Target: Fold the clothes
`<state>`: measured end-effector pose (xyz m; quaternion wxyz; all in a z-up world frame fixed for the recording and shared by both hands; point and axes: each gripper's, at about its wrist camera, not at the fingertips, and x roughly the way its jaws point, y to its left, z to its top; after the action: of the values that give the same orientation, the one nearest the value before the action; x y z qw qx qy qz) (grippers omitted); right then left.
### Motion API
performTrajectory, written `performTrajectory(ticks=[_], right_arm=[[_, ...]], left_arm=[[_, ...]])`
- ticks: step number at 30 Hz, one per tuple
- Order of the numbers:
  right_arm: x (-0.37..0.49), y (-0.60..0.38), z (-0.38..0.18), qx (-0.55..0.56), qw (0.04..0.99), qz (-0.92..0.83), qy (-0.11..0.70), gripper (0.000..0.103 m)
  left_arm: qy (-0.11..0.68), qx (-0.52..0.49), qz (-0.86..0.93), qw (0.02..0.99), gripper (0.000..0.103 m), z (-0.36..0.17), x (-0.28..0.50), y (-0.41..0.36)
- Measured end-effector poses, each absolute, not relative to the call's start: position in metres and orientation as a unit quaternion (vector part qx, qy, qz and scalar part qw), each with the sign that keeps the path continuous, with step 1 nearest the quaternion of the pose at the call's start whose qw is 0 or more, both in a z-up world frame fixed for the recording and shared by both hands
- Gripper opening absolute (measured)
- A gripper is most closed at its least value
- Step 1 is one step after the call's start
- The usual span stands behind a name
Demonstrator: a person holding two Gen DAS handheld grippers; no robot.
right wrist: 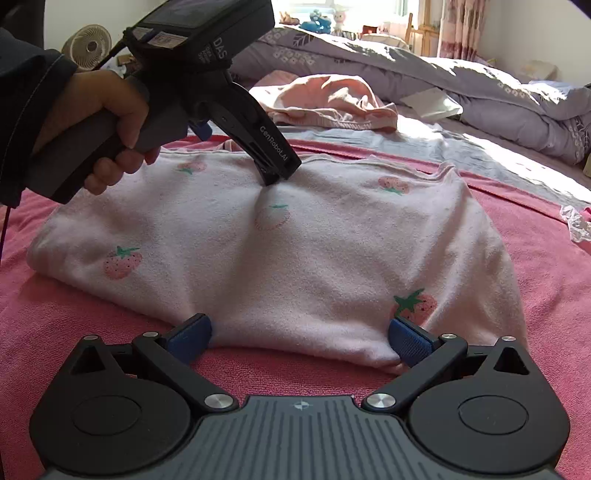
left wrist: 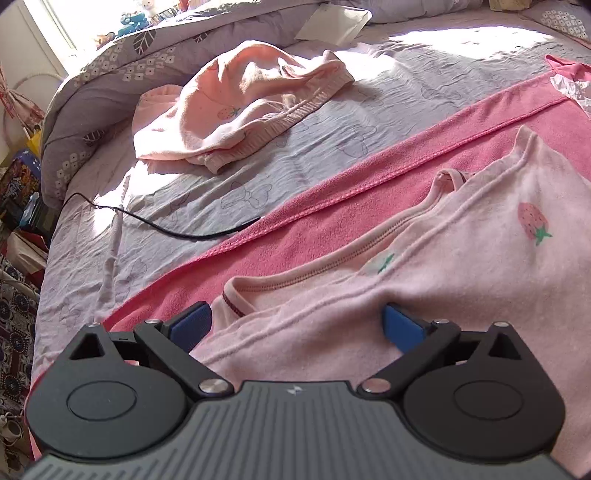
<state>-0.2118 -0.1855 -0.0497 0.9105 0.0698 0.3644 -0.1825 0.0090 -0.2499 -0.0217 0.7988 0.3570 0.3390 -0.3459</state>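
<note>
A pale pink top with strawberry prints lies folded on a pink towel; it also shows in the left wrist view. My left gripper is open, its blue pads on either side of the top's collar edge. In the right wrist view the left gripper's black body presses down on the top's far side. My right gripper is open, its pads at the top's near folded edge. A second peach-pink garment lies crumpled on the grey sheet beyond; it also shows in the right wrist view.
A grey patterned duvet is piled along the far side of the bed. A black cable runs across the sheet to the pink towel. White paper lies near the duvet. A crumpled white item sits at the towel's right. Clutter stands beside the bed.
</note>
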Motion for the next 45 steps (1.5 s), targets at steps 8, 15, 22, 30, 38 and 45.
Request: performTrajectory(ticks=[8, 15, 22, 30, 38, 45], right_arm=[[-0.213, -0.184, -0.05, 0.07, 0.911, -0.184, 0.363, 0.103], [-0.206, -0.186, -0.045, 0.067, 0.903, -0.179, 0.385, 0.103], [-0.225, -0.215, -0.004, 0.126, 0.868, -0.201, 0.437, 0.1], [-0.312, -0.318, -0.028, 0.454, 0.74, -0.312, 0.386, 0.081], [-0.283, -0.33, -0.039, 0.443, 0.769, -0.287, 0.361, 0.07], [-0.303, -0.319, -0.049, 0.553, 0.729, -0.244, 0.323, 0.044]], left_arm=[[0.399, 0.281, -0.324, 0.81, 0.103, -0.038, 0.054, -0.273], [0.378, 0.298, -0.323, 0.815, 0.103, -0.03, 0.053, -0.276], [0.325, 0.28, -0.347, 0.834, 0.094, 0.023, 0.023, -0.226], [0.311, 0.338, -0.411, 0.787, 0.094, 0.016, -0.071, -0.177], [0.314, 0.397, -0.405, 0.761, 0.097, -0.02, -0.107, -0.184], [0.367, 0.349, -0.395, 0.766, 0.099, -0.019, -0.092, -0.174]])
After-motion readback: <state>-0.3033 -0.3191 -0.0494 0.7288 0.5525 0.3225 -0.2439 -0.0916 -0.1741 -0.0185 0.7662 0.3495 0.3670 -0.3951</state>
